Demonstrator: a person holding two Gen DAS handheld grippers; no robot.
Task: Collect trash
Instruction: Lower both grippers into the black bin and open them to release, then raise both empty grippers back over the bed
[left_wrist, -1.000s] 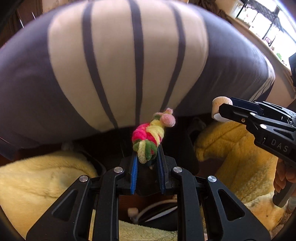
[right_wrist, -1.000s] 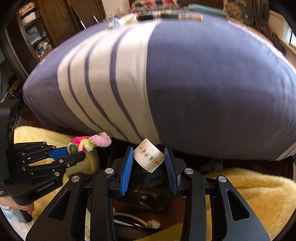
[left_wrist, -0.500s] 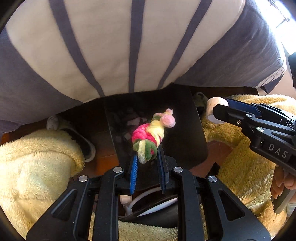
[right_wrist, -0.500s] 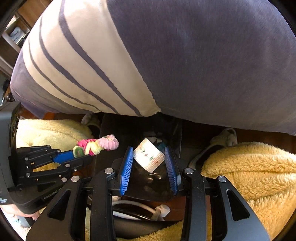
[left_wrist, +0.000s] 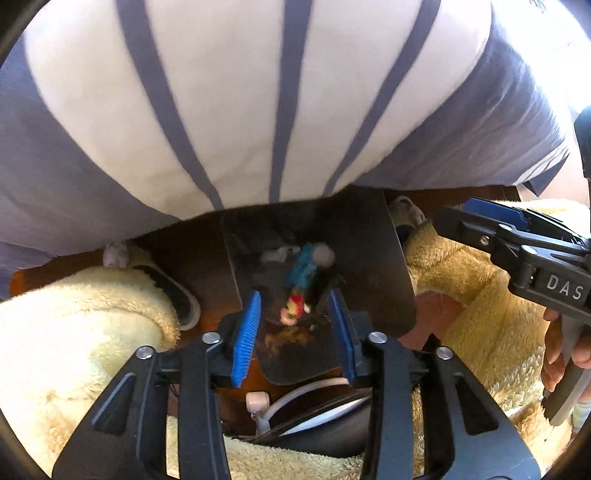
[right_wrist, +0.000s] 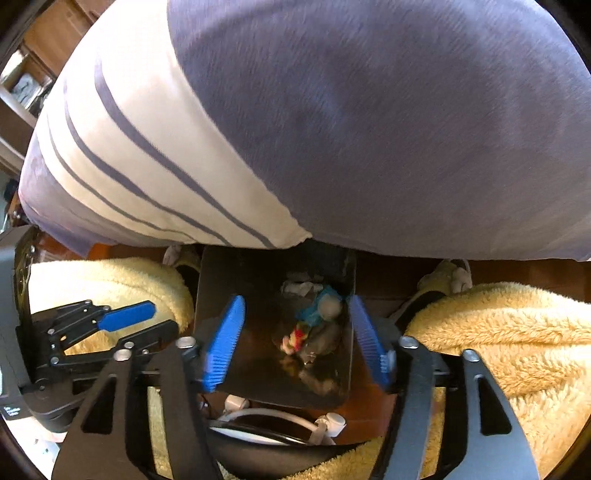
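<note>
In the left wrist view, the left gripper (left_wrist: 295, 317) pointed steeply down, its jaws opening and pressing on nothing, the ribbed blue pads (left_wrist: 246, 338) standing apart. Between and beyond them a blurred, fuzzy twisted pipe-cleaner piece (left_wrist: 295, 308), red, yellow and pink, sat inside the dark, smooth-walled rectangular trash bin (left_wrist: 380, 266), its long axis running from about 7 toward 1 o'clock. A teal tuft (left_wrist: 303, 267) lay just past it. At 3 o'clock the right gripper (left_wrist: 491, 225) hung over fluffy yellow fleece (left_wrist: 66, 332).

In the right wrist view, the right gripper (right_wrist: 295, 332) also had its jaws opening, empty, over the same bin (right_wrist: 221, 280). The pipe-cleaner piece (right_wrist: 293, 339) lay within, beside a pale rounded roll (right_wrist: 330, 308). Striped bedding (right_wrist: 332, 122), soft and bulging, filled 12 o'clock.
</note>
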